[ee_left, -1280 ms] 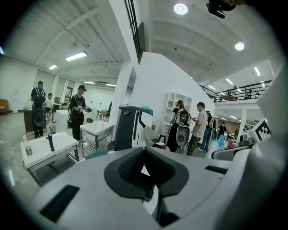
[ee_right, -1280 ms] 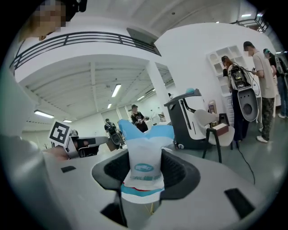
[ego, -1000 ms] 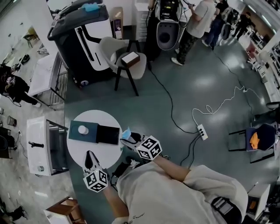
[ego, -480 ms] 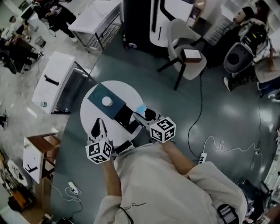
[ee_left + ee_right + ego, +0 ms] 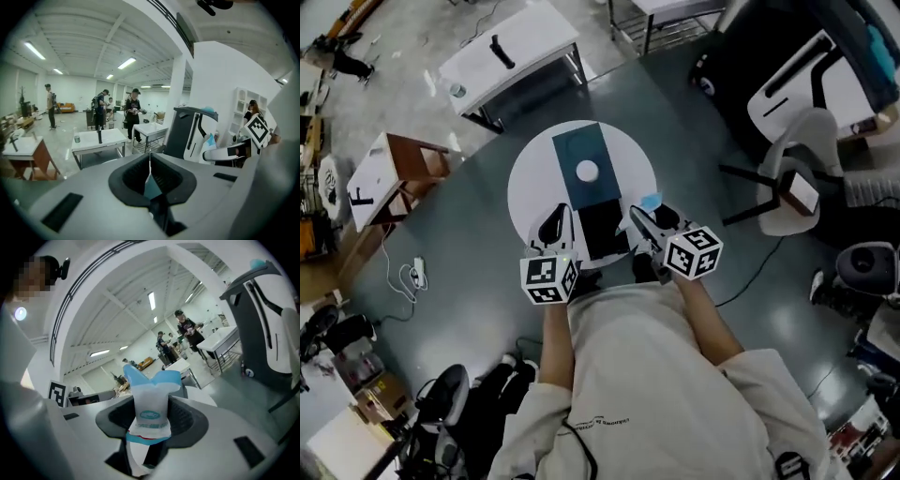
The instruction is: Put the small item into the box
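The right gripper (image 5: 151, 425) pinched a small white and blue packet (image 5: 150, 399) between its jaws and held it over the near right edge of the round table (image 5: 530, 178). The box (image 5: 581, 145) lay open in the middle of the table, left of the packet, with a white round thing (image 5: 587, 172) inside, perhaps a pad. The left gripper (image 5: 150, 180) had its jaws pressed together with nothing between them, just beside the box's near left side.

Short-sleeved shirt (image 5: 675, 394), perhaps beige, small dark print; left tongs (image 5: 554, 219) and right tongs (image 5: 638, 216) carry black-and-white marker cubes (image 5: 548, 279).
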Action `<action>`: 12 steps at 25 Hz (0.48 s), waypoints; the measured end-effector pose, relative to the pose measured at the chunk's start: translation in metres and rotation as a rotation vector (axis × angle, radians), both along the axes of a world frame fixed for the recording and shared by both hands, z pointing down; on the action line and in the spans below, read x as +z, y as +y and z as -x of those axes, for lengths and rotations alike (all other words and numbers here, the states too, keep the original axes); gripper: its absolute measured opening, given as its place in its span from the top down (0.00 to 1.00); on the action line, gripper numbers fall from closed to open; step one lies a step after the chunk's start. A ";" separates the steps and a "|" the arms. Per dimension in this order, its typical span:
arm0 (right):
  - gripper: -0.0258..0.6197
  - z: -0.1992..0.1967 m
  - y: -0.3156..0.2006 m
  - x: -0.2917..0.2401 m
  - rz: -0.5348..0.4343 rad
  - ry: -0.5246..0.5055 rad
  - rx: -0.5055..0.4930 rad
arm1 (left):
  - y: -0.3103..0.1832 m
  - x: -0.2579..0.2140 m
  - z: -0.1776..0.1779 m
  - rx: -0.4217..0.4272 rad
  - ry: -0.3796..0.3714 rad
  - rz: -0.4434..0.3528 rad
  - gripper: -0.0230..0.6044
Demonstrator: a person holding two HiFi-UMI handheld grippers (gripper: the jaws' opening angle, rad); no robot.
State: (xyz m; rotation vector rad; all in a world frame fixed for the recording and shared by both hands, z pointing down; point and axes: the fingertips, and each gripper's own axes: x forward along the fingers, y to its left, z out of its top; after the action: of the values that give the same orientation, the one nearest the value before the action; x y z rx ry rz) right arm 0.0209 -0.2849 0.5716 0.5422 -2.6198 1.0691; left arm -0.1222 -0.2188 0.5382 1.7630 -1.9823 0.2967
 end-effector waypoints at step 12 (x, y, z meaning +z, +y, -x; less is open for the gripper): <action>0.61 0.063 0.061 0.119 0.243 0.267 -0.425 | 0.089 0.053 0.008 -0.312 0.032 0.092 0.92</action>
State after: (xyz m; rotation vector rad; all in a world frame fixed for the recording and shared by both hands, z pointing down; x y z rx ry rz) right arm -0.0425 -0.2238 0.6903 0.0602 -2.1952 1.0651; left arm -0.1303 -0.1298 0.5915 1.3681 -2.1448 0.2482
